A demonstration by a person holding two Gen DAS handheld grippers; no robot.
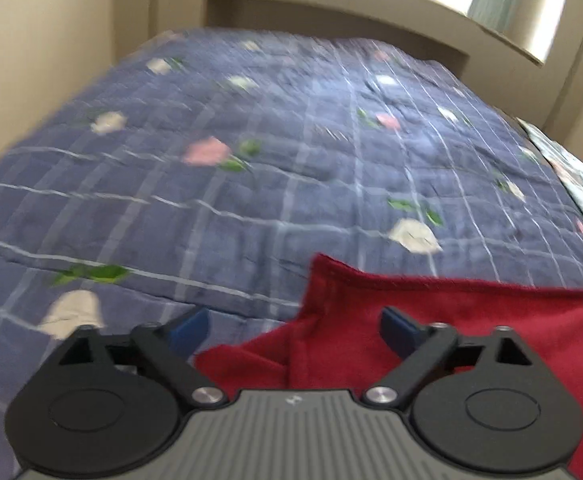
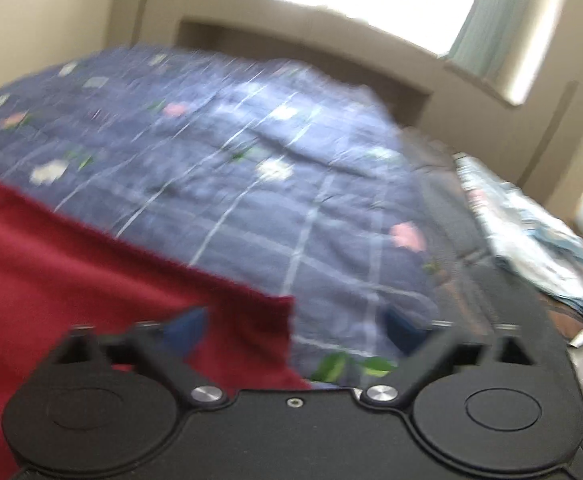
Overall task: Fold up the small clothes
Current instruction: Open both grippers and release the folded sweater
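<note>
Red garment (image 1: 431,320), unlabelled, on checked quilt (image 1: 291,140)

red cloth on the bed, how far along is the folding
Done: the red cloth lies on the quilt with a layer turned over near the left gripper. In hand: nothing; left and right gripper are both open above its edges. Left: how many folds remain can't be told.

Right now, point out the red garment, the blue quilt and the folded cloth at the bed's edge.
red garment (image 1: 431,320): left wrist view, its flat upper panel.
blue quilt (image 1: 291,140): left wrist view, a bare checked patch.
folded cloth (image 2: 531,220): right wrist view, its pale top.
</note>
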